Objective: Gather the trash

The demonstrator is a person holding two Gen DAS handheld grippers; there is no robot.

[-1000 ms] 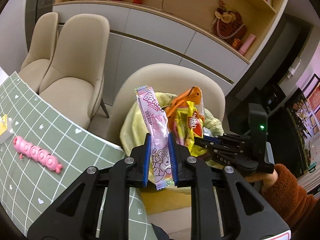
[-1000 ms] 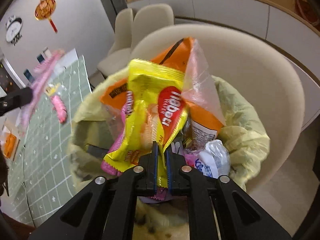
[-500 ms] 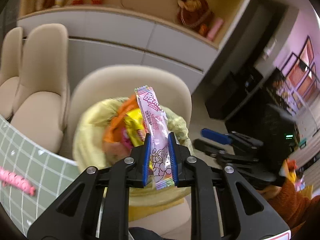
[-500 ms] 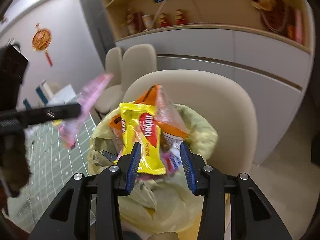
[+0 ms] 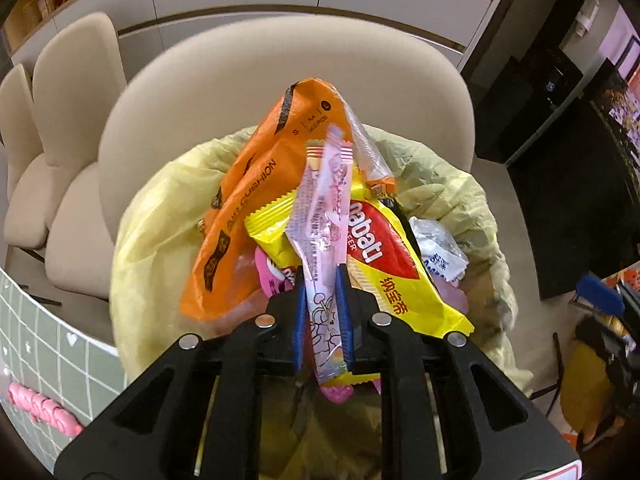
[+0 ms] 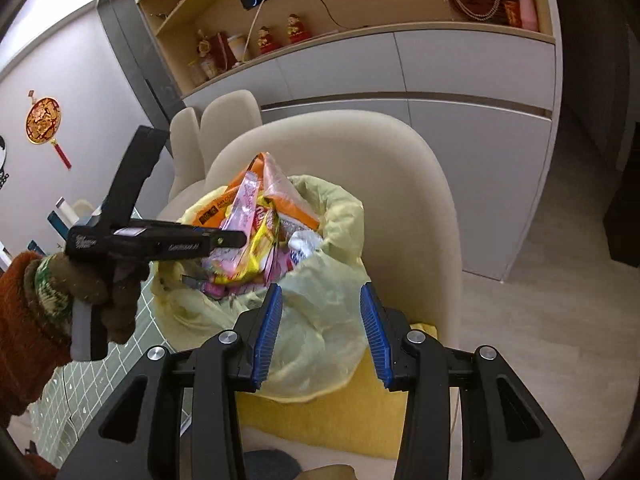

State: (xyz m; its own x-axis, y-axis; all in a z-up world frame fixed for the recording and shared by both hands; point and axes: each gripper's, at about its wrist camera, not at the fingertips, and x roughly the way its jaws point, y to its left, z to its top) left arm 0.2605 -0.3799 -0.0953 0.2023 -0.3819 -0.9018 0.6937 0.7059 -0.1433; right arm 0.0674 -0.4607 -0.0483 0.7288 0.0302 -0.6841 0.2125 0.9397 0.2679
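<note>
Step in hand: dropping wrapper into bag. Left gripper (image 5: 322,312) fingers pinch pink wrapper (image 5: 324,216) right above overfull yellow trash bag (image 5: 160,208) on chair (image 5: 280,60). Right gripper (image 6: 320,334) fingers spread, empty, near bag. Next, likely: release wrapper so it lands inside.

Both views: even, soft indoor light, moderately bright, no single source visible. Strong fisheye bend; cabinet (image 6: 440,80) fronts curve, black vignette fills the corners. Left wrist view: yellow wrapper (image 5: 384,256) and orange bag (image 5: 248,216) sharp with mild sheen; top of the pink wrapper (image 5: 324,240) smeared by motion; right edge dark and blurred. Right wrist view: centre crisp, blue pads (image 6: 267,332) clear; the gloved hand (image 6: 100,292) at left is dim and slightly soft. Soft shadow inside the bin liner (image 6: 332,300) folds. Wall at upper left carries a faint lilac tint.
</note>
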